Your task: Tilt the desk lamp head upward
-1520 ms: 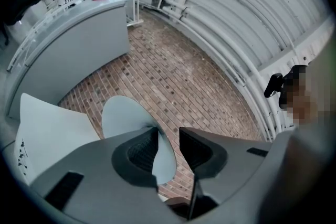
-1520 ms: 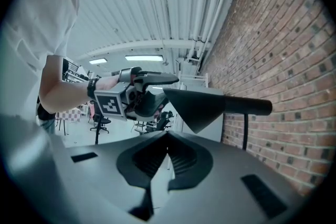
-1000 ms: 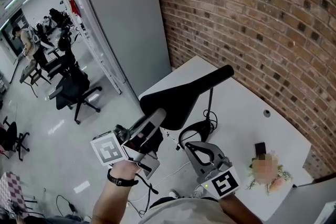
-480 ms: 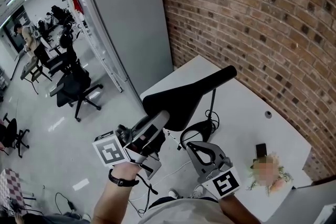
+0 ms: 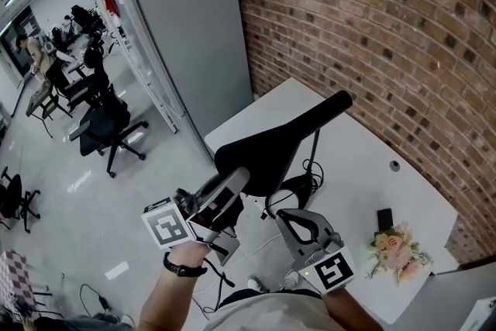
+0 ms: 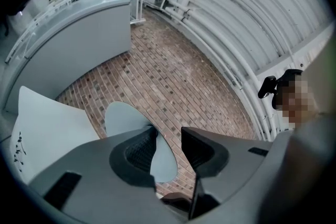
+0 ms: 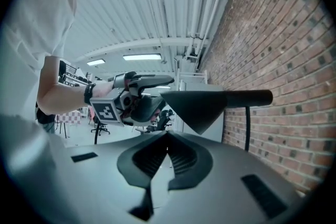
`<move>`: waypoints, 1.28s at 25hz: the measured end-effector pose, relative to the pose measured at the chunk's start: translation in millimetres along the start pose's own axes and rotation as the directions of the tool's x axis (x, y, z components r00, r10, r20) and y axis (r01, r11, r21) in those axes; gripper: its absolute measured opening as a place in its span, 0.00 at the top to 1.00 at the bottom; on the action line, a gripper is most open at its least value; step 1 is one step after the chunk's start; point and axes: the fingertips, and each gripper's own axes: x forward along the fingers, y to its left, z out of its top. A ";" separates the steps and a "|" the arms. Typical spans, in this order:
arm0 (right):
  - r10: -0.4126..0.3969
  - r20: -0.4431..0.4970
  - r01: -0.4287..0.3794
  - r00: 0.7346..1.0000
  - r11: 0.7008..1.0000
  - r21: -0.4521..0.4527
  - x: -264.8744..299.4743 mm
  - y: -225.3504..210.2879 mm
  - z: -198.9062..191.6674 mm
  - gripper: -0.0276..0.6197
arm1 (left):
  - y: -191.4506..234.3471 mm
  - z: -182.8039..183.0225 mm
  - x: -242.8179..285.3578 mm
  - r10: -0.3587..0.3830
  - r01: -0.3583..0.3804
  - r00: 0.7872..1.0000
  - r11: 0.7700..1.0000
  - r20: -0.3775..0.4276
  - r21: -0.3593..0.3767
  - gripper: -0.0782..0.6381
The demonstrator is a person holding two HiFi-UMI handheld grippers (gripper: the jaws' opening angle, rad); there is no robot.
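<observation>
Desk lamp head: near level
Left claw: released, just been opening, lamp rim between
Right claw: clenched, empty

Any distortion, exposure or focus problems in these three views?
Head view: sharp and evenly lit, though the brick wall courses bow outward. Left gripper view: heavy fisheye curvature, black corners. Right gripper view: lamp head is a dark silhouette against the ceiling lights; black corners too.

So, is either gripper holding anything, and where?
Nothing is gripped. The jaws of the left gripper have just been opening; the rim of the black cone-shaped lamp head stands between them, clear of one pad. The right gripper is shut, empty.
</observation>
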 end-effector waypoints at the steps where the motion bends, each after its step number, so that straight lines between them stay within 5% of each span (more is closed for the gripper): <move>1: -0.002 -0.002 0.002 1.000 1.000 0.003 0.4 0.5 -0.7 0.94 | 2.1 -1.4 -1.2 0.006 -0.006 1.000 1.000 -0.002 0.005 0.70; 21: 0.000 -0.076 -0.001 0.997 1.000 -0.013 2.2 29.4 -12.6 0.94 | 18.9 -33.3 -42.1 0.034 -0.024 0.996 0.991 -0.083 0.129 0.75; 32: -0.005 -0.086 0.007 0.996 1.000 0.021 -0.7 52.7 -15.7 0.94 | 26.3 -49.7 -68.3 0.117 -0.065 0.986 0.929 -0.123 0.365 0.85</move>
